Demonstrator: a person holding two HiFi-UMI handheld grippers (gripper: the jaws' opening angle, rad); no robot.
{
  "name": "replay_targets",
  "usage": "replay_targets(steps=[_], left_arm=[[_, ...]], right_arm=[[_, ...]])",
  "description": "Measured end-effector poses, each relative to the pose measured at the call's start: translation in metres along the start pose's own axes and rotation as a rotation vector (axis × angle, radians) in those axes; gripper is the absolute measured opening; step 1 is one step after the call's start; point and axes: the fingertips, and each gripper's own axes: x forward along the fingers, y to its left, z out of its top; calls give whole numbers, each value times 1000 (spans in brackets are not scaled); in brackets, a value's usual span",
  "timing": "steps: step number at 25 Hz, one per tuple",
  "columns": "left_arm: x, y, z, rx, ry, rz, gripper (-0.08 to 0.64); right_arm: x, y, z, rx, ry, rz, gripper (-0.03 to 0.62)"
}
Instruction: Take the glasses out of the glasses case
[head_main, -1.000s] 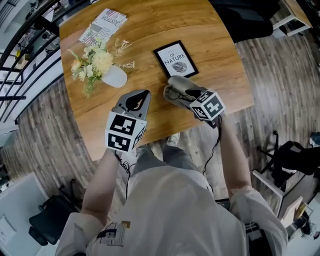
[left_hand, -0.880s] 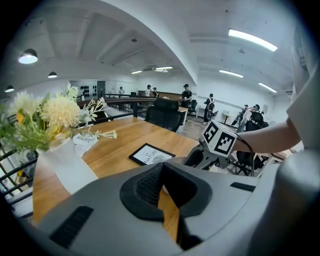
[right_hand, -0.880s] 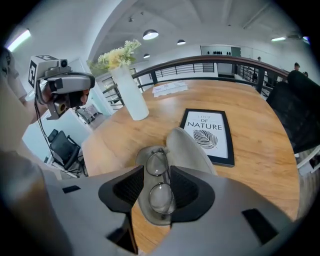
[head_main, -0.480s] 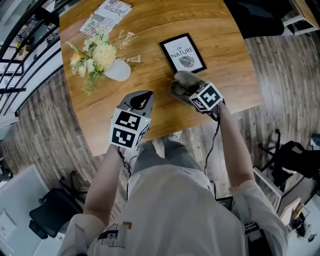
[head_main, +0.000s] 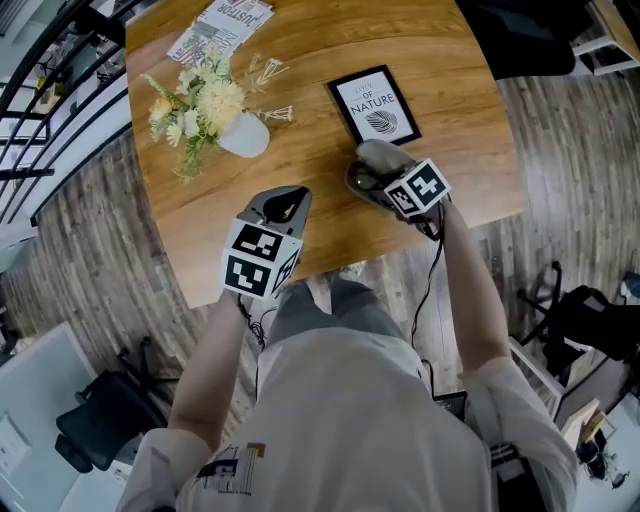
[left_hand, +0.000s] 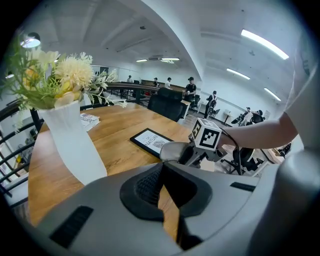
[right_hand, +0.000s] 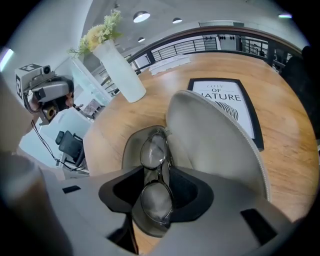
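Note:
The grey glasses case (head_main: 378, 158) lies open on the wooden table (head_main: 440, 60) near its front edge, with the lid (right_hand: 215, 145) swung up to the right. The folded glasses (right_hand: 154, 150) lie in the lower shell. My right gripper (right_hand: 156, 192) reaches into the case, and its pads sit against both sides of the near lens. In the head view the right gripper (head_main: 372, 183) covers the case's near end. My left gripper (head_main: 285, 200) hovers to the left of the case, shut and holding nothing. From the left gripper (left_hand: 162, 172) view the case (left_hand: 170, 150) lies ahead.
A white vase of flowers (head_main: 243, 135) stands left of the case at the back. A black-framed print (head_main: 377, 105) lies just behind the case. A magazine (head_main: 222, 22) lies at the table's far left. The table's front edge runs just under both grippers.
My right gripper has stayed at the case with the glasses between its pads, drifting slightly farther in. The left gripper has hardly moved.

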Motion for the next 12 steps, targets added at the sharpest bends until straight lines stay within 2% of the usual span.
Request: replay_targets(steps=[2,6,12], left_arm=[[0,-2,-2,3,5,-6,15],[-4,-3,-4,12,7,-13,15],[-19,5,2,24,-14,7,15]], right_arm=[[1,4,-4,1,37,12,119],[-2,12,0,16,14,19,71],[-36,17,21,12,-84,-42,67]])
